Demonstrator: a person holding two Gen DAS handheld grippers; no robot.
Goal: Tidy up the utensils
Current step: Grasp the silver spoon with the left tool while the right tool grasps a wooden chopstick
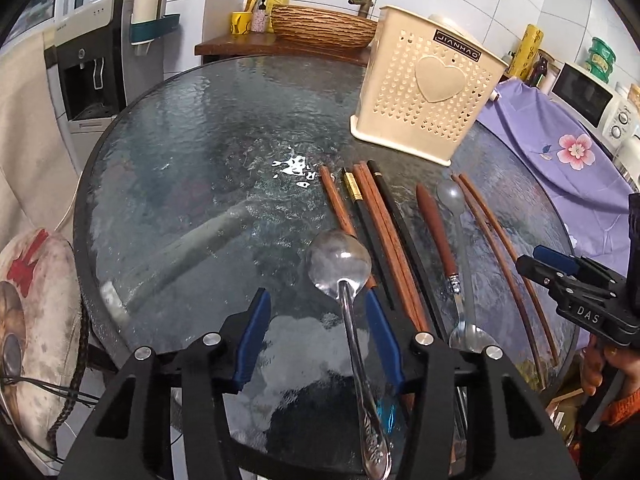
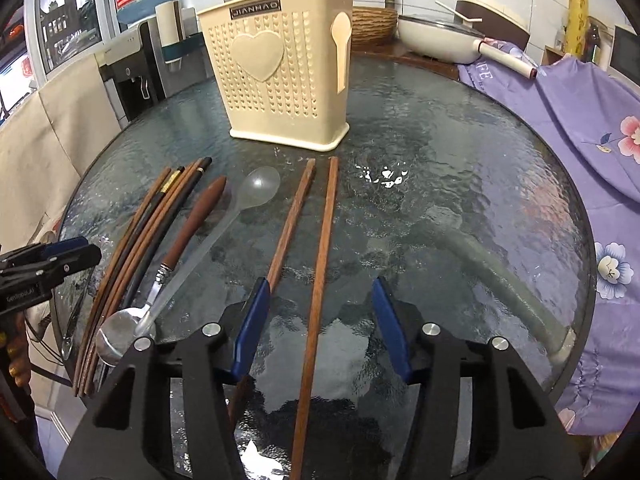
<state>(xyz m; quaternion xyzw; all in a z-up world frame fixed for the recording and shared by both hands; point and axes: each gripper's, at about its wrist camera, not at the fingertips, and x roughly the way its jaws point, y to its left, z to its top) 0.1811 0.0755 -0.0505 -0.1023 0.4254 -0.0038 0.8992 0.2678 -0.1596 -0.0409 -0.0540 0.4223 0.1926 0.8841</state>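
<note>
In the left wrist view, a metal spoon (image 1: 340, 270) lies on the glass table (image 1: 192, 168), bowl away from me, over a brown chopstick. Its handle runs between the blue pads of my left gripper (image 1: 320, 336), nearer the right pad; the pads do not touch it, so the gripper is open. In the right wrist view, my right gripper (image 2: 322, 328) stands open over a pair of brown chopsticks (image 2: 320, 280). One stick lies between the pads and the other passes under the left finger (image 2: 252, 328). The cream utensil holder (image 2: 280, 68) stands upright behind them.
Between the grippers lie a bundle of chopsticks (image 2: 136, 240), a wooden-handled spoon (image 2: 192, 224) and a translucent spoon (image 2: 260, 188). A purple floral cloth (image 2: 580, 120) drapes the right table edge. A water dispenser (image 1: 92, 60) stands at far left and a pan (image 2: 436, 36) behind.
</note>
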